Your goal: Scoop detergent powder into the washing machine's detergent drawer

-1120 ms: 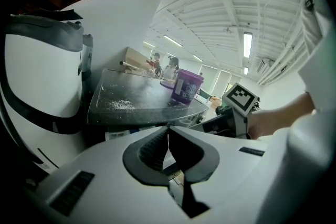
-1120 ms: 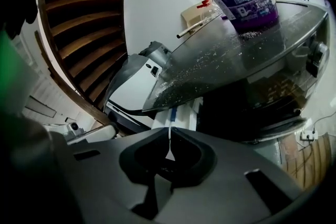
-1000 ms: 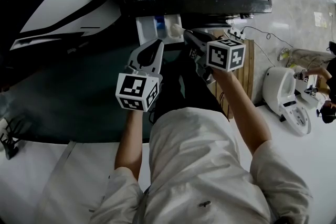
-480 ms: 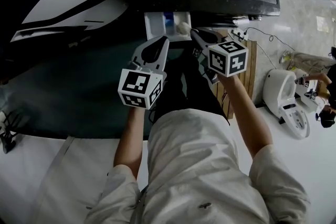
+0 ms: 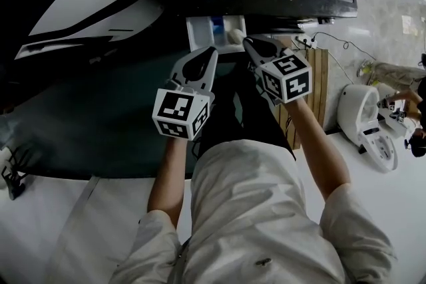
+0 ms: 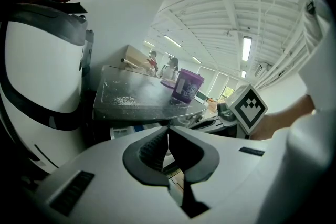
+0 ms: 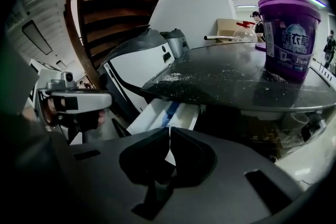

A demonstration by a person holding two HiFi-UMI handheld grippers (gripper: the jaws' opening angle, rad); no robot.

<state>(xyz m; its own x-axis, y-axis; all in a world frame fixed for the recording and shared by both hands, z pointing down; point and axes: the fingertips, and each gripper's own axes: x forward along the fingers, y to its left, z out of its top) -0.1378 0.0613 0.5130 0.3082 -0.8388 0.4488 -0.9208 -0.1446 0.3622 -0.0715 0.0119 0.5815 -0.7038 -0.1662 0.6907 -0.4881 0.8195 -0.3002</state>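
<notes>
Fingers of left gripper (image 6: 168, 130) and right gripper (image 7: 170, 131) alike tight together, nothing between; detergent drawer (image 7: 149, 115) just beyond

Dark machine top (image 7: 220, 81) noted as the carrying surface. A purple tub (image 7: 289, 34) is stood upright on it. White powder (image 7: 173, 77) is scattered thickest well left of the tub, with thinner specks near its base.

Tub (image 7: 289, 34) ahead of R gripper (image 7: 169, 131): glossy purple plastic. Washer top (image 7: 231, 78) under it: dark, shiny, gritty w/ powder. Drawer (image 7: 157, 113): smooth white plastic. L gripper (image 6: 168, 129): matt white plastic, ribbed black pads (image 6: 150, 150).
</notes>
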